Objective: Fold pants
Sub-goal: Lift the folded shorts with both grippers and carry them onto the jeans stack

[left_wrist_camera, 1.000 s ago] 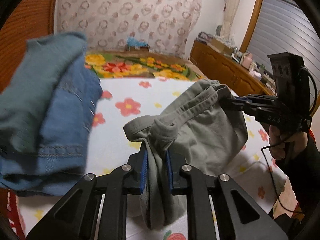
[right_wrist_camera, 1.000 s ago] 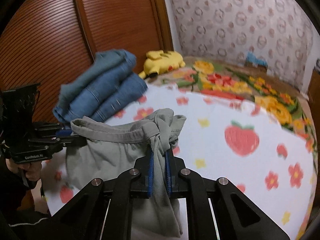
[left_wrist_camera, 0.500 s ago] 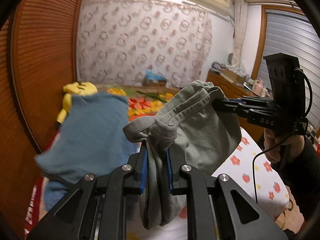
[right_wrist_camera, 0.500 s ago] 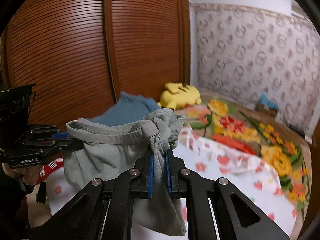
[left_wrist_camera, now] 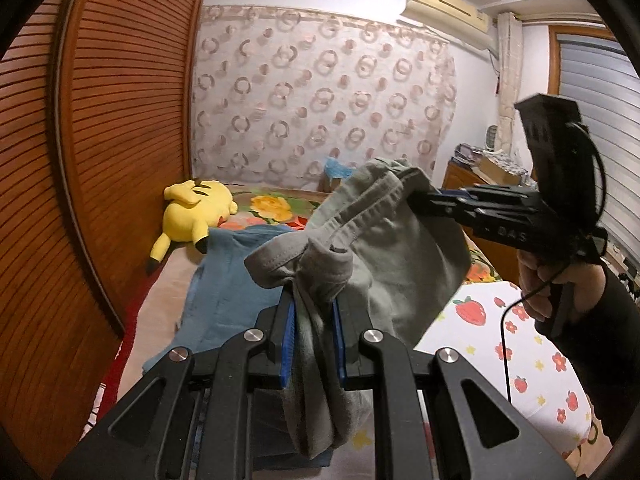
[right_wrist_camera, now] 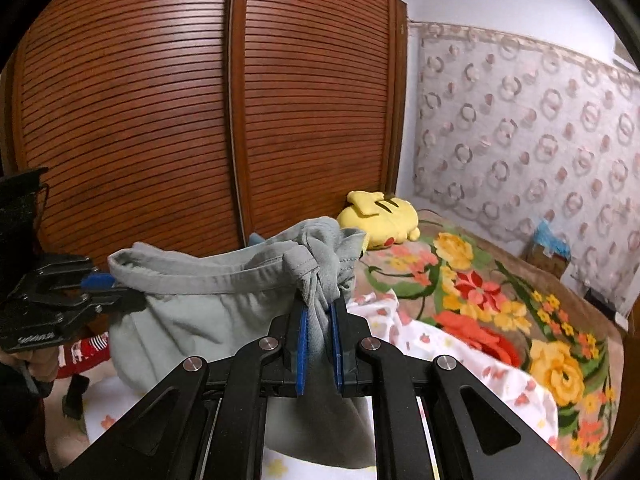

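Pants (left_wrist_camera: 400, 256): grey-green, bunched, elastic waistband stretched between your grippers, hanging above the bed (left_wrist_camera: 532, 344). Left gripper (left_wrist_camera: 314, 338) pinches one waistband end; right gripper (right_wrist_camera: 319, 344) pinches the other.

My left wrist camera sits just behind the left tongs (left_wrist_camera: 314, 344) and looks forward along them, up the bed (left_wrist_camera: 496, 344) toward the patterned curtain wall (left_wrist_camera: 320, 100). My right wrist camera rides close behind the right tongs (right_wrist_camera: 319, 350), facing the louvered wardrobe doors (right_wrist_camera: 200, 100) and the same wall's corner. Both views share the grey pants (left_wrist_camera: 384, 248) (right_wrist_camera: 208, 304), very near the lens, the yellow plush (left_wrist_camera: 196, 212) (right_wrist_camera: 380, 218), and each other's tongs.
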The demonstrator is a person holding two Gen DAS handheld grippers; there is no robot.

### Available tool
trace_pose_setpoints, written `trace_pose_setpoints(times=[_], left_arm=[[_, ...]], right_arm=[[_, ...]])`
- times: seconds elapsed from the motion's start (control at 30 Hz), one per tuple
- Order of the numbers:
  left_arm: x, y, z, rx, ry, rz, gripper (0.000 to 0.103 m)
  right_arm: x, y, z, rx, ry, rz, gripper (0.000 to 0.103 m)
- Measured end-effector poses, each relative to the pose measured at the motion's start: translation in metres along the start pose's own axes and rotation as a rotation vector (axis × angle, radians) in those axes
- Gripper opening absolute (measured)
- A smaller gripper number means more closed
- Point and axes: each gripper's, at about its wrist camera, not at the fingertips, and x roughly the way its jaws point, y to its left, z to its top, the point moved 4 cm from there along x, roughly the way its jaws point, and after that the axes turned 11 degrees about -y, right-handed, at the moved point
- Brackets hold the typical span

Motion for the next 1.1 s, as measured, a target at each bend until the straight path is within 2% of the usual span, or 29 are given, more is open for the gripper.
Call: trace_pose_setpoints(times=[0.37, 0.67, 0.87, 1.1], left_arm=[[0.006, 0.035, -0.013, -0.066, 0.019, 0.062, 0.017], [0.008, 0.054, -0.027, -0.110, 0.042, 0.105, 0.017], [0.009, 0.061, -0.041, -0.133, 0.066, 0.123, 0.017], [0.009, 0.065, -0.048, -0.150, 0.085, 0.135, 0.017]], right_arm=[[0.077, 0.006, 0.016, -0.075, 0.062, 0.053, 0.010], [0.133, 0.012, 0.020, -0.076, 0.081, 0.095, 0.010], [0.158, 0.015, 0.012, -0.072, 0.095, 0.114, 0.010], [0.164, 0.013, 0.009, -0.073, 0.097, 0.113, 0.010]])
